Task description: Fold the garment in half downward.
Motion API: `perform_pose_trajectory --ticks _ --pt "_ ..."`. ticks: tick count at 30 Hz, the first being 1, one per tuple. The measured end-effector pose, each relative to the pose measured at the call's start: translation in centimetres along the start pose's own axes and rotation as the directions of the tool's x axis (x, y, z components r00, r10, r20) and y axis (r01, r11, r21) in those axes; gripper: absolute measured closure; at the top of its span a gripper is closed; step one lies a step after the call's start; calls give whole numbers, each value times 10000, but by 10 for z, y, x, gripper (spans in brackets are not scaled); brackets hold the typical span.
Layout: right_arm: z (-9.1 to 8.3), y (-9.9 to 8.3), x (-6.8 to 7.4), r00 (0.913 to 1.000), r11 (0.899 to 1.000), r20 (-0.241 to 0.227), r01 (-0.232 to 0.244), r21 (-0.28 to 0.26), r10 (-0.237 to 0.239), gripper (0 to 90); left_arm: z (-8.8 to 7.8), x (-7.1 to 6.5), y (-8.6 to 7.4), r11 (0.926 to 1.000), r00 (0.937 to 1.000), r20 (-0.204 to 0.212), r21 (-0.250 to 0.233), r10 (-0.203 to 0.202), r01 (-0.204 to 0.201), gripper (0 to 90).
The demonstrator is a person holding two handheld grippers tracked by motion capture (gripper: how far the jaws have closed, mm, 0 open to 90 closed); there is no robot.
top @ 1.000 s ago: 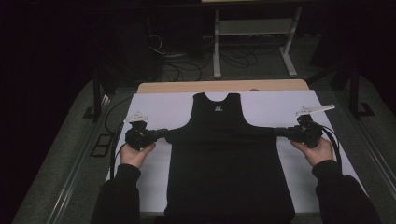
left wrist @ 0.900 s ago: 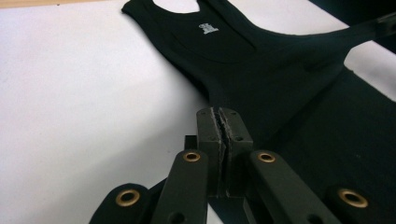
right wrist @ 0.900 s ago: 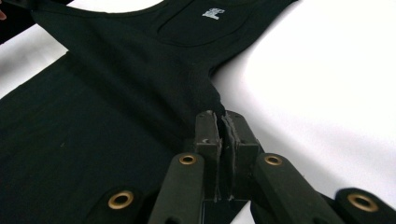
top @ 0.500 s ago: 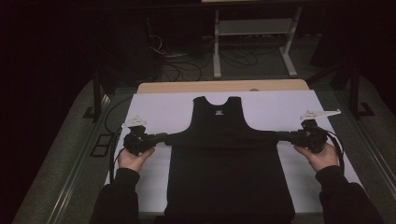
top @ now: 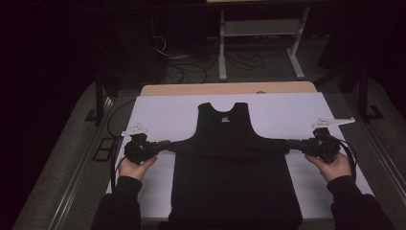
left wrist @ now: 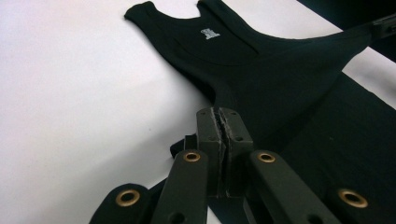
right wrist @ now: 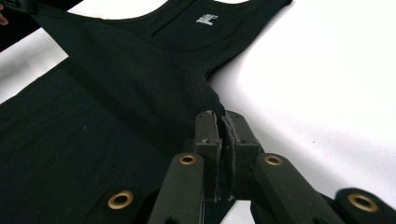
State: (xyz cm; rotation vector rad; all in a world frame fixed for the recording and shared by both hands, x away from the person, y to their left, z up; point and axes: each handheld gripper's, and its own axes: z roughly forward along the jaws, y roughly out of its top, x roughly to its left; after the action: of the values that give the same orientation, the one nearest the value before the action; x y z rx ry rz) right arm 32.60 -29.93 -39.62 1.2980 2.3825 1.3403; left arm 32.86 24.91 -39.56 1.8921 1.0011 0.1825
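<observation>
Black sleeveless fabric top (top: 232, 177) lies flat on the white-covered bench (top: 167, 112) in the high view, neck away from the person; the left gripper (top: 165, 144) and right gripper (top: 293, 143) pull its sides outward. Left gripper view: jaws clenched on the top's edge (left wrist: 261, 74). Right gripper view: jaws clamped on the opposite edge (right wrist: 140, 70).

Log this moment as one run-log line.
left gripper: shut on tank top | right gripper: shut on tank top | garment: stretched between them over white sheet
</observation>
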Motion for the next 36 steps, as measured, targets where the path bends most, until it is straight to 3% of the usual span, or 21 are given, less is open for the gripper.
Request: perform_pose_trajectory --ticks 23,36 --pt "-12 -15 6 9996 9996 -118 -252 85 253 837 -10 -14 -12 9998 9997 248 211 65 -70 870" --pt "-9 -26 8 9983 9962 -300 -476 732 499 835 -9 -17 -22 9972 9992 391 750 -66 37 869"
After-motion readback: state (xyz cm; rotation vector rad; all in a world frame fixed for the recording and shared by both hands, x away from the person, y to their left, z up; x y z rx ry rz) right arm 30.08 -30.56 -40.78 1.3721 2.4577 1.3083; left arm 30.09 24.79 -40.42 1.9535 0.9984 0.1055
